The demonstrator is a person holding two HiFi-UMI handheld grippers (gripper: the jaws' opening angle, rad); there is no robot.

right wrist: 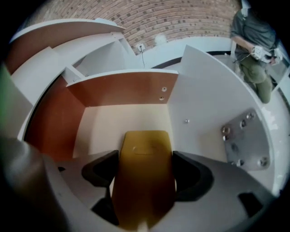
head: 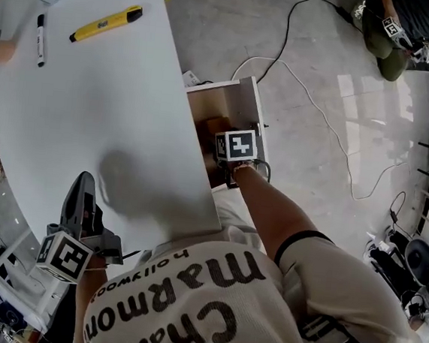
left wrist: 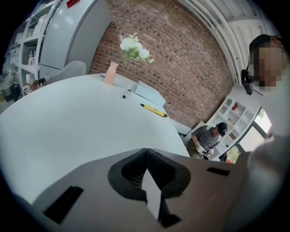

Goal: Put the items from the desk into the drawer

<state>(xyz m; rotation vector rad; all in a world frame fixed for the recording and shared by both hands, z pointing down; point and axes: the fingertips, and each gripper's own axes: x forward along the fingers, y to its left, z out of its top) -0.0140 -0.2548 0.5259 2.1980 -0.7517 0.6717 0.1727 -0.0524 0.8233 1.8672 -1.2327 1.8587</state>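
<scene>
A yellow flat block (right wrist: 144, 170) sits between the jaws of my right gripper (right wrist: 145, 156), which is shut on it and points steeply down into the open drawer (right wrist: 122, 120). In the head view the right gripper (head: 236, 148) hangs over the drawer (head: 240, 101) at the desk's right edge, and the block is hidden there. My left gripper (head: 85, 185) rests low over the near left of the white desk (head: 121, 120), shut with nothing in it (left wrist: 146, 152). A yellow utility knife (head: 106, 23) and a black marker (head: 40, 39) lie at the desk's far end.
A pink vase (left wrist: 111, 73) with white flowers and a grey notebook (left wrist: 149, 94) stand beyond the marker. A metal plate (right wrist: 244, 140) is screwed to the panel right of the drawer. Cables (head: 319, 102) run across the floor, where a person (head: 397, 34) sits.
</scene>
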